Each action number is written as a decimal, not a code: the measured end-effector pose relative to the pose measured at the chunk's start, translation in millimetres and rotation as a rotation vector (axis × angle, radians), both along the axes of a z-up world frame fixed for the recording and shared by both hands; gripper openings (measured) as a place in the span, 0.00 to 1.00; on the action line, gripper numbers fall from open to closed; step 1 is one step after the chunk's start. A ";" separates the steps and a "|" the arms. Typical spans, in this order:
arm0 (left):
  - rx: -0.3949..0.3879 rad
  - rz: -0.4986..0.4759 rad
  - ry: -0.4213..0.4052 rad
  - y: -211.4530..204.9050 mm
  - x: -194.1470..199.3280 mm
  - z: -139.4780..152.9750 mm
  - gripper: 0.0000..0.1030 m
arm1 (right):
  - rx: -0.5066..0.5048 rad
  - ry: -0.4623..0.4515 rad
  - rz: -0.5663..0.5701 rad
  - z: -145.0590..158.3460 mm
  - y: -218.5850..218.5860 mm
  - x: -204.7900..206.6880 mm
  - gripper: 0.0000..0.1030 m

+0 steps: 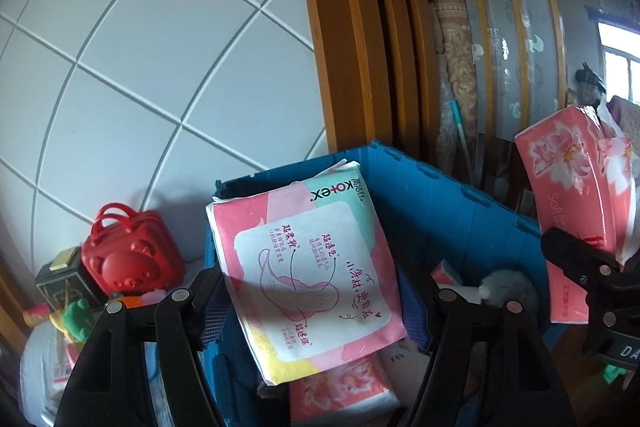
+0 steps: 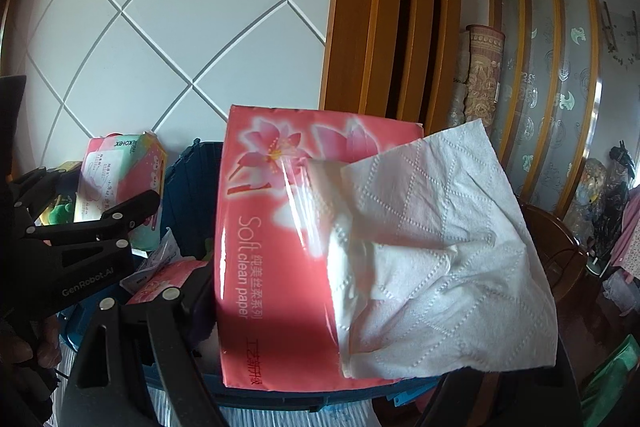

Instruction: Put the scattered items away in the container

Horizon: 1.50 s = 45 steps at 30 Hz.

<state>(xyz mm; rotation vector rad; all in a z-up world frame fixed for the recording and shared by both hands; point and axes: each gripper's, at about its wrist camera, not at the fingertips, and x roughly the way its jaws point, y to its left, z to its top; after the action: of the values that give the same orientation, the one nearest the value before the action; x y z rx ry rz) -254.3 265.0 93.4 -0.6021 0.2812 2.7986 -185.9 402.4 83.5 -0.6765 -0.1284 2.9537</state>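
Note:
My left gripper (image 1: 316, 297) is shut on a pink and mint Kotex pad pack (image 1: 304, 267) and holds it over the blue crate (image 1: 460, 199). The pack also shows in the right wrist view (image 2: 120, 187). My right gripper (image 2: 384, 303) is shut on a pink tissue pack (image 2: 272, 247) with a white tissue (image 2: 440, 247) hanging out, above the crate (image 2: 192, 179). The tissue pack shows at the right in the left wrist view (image 1: 572, 211). Inside the crate lie another pink tissue pack (image 1: 340, 391) and a grey fuzzy item (image 1: 508, 287).
A red bear-faced case (image 1: 128, 255), a dark box (image 1: 64, 279) and small toys (image 1: 76, 319) sit left of the crate by the tiled wall (image 1: 140, 47). Wooden door frames (image 1: 352, 27) and a rolled mat (image 1: 456, 67) stand behind. A wooden stool (image 2: 560, 251) is at right.

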 end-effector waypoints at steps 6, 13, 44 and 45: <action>-0.026 0.005 -0.027 21.0 -28.5 4.4 0.69 | -0.017 -0.038 -0.005 -3.0 12.9 -36.6 0.81; -0.053 0.032 -0.059 41.0 -57.5 22.3 0.81 | -0.103 -0.072 -0.009 14.7 37.4 -90.9 0.87; 0.017 0.238 0.053 -49.3 24.9 6.1 0.91 | -0.137 0.073 -0.009 11.4 21.0 -14.7 0.98; 0.023 0.249 0.056 -56.3 29.6 4.2 0.91 | -0.135 0.080 -0.007 10.3 16.6 -10.3 1.00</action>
<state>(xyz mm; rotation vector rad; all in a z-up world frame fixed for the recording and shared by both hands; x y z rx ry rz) -224.7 208.8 97.6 -0.5907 0.1970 3.0568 -196.2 419.0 93.7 -0.5720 0.0804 2.9980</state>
